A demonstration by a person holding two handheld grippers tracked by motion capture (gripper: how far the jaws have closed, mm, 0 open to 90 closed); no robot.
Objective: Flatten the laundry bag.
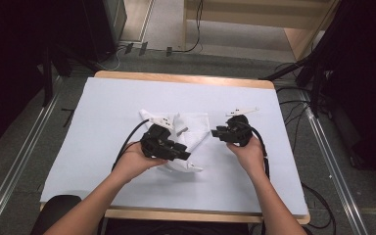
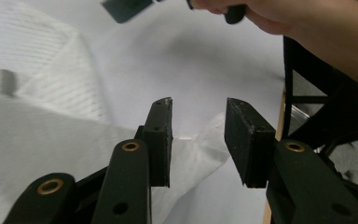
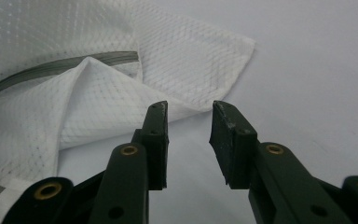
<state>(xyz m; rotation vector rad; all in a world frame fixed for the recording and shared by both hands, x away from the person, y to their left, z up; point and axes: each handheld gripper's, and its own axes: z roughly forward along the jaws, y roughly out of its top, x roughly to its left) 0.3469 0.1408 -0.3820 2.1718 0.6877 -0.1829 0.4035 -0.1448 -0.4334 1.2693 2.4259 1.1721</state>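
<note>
one white mesh cloth (image 1: pixel 192 131), crumpled at table (image 1: pixel 103 142) centre, its near part hidden under the left gripper (image 1: pixel 182 151). two grippers: left's jaws spread, nothing pinched, cloth edge just beneath; right gripper (image 1: pixel 217 131) at cloth's 3 o'clock, jaws apart, empty. grey strip (image 3: pixel 60 66) on cloth, partly folded under.

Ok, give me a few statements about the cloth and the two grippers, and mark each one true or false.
1. The white cloth lies crumpled on the table. True.
2. The left gripper is clamped shut on the cloth. False: its jaws stand apart, and the cloth lies under them.
3. The right gripper is open with nothing between its jaws. True.
4. The cloth is red. False: it is white with a grey stripe.
5. The right gripper sits beside the cloth's edge. True.
</note>
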